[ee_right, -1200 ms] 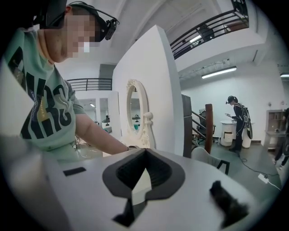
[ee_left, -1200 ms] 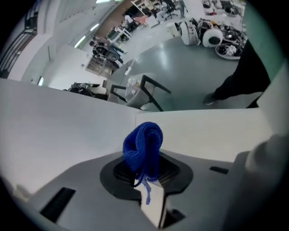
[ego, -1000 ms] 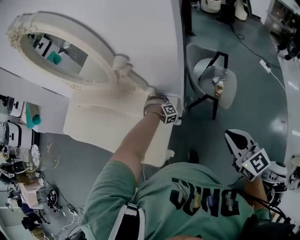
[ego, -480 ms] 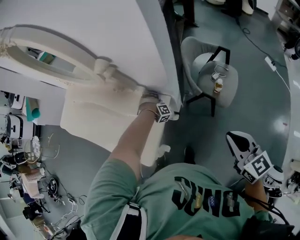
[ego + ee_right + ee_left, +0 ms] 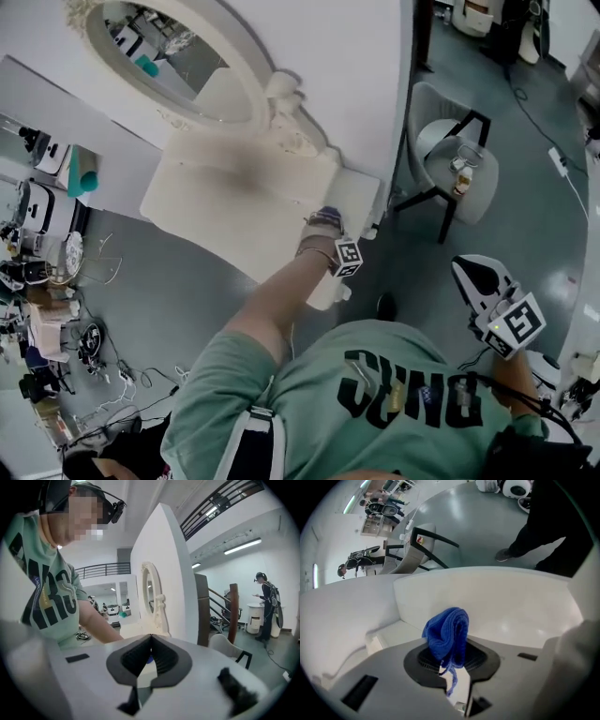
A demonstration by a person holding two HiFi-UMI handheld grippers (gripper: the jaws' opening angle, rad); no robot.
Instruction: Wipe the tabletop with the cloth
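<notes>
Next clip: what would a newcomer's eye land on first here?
The bright blue cloth, bunched and clamped by the left gripper near the cream tabletop edge. Next, the ornate oval mirror behind that tabletop, and the right gripper, shut and empty at the person's side.

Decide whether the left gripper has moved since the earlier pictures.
Yes. The left gripper has slid away from the mirror stand, toward the front edge of the tabletop.
</notes>
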